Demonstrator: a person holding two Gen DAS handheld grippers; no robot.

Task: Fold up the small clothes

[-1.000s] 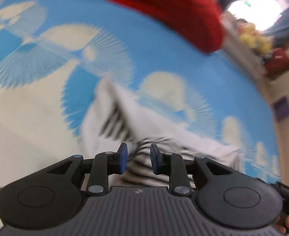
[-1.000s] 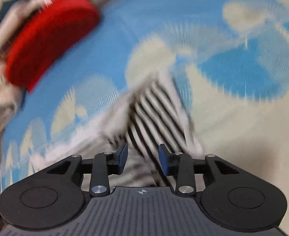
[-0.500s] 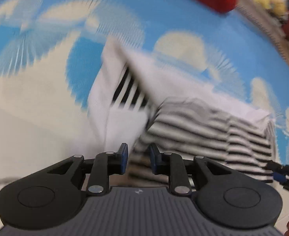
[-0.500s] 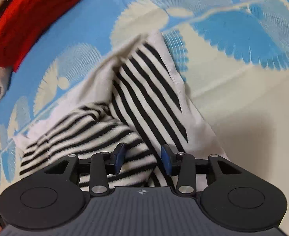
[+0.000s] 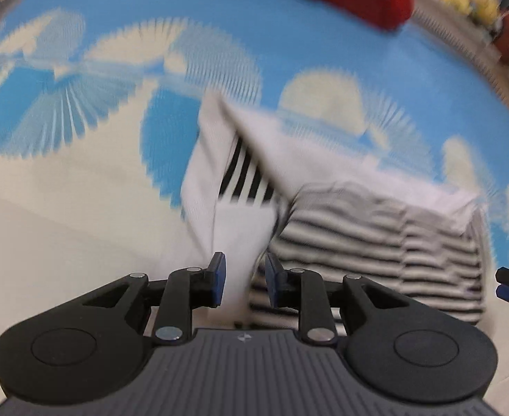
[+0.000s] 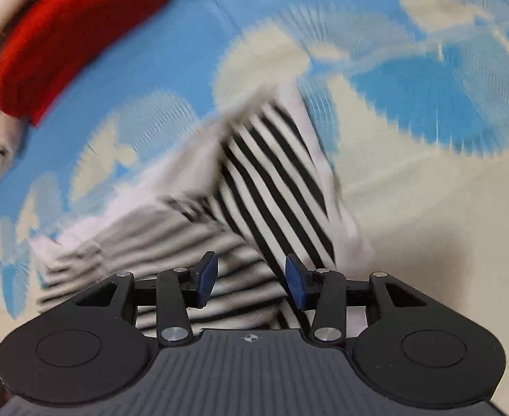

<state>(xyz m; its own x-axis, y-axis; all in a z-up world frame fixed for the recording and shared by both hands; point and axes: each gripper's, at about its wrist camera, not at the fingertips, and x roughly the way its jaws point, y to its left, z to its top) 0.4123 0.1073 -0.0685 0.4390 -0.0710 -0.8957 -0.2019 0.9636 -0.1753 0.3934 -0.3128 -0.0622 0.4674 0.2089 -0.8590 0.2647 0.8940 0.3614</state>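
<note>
1. The black-and-white striped garment (image 5: pixel 375 239) lies partly folded on a blue and cream patterned sheet (image 5: pixel 81 208), white inner side showing along its 12 o'clock edge.
2. The left claw (image 5: pixel 243 284) hangs over the garment's near edge, jaws narrow; the white cloth shows in the gap, and whether the pads pinch it I cannot tell.
3. The right claw (image 6: pixel 251 280) hovers over the striped part (image 6: pixel 275 180), jaws opening and moderately wide, pads clear of the cloth.
4. A red knit item (image 6: pixel 74 38) sits at 10 o'clock in the right view, well apart.
</note>
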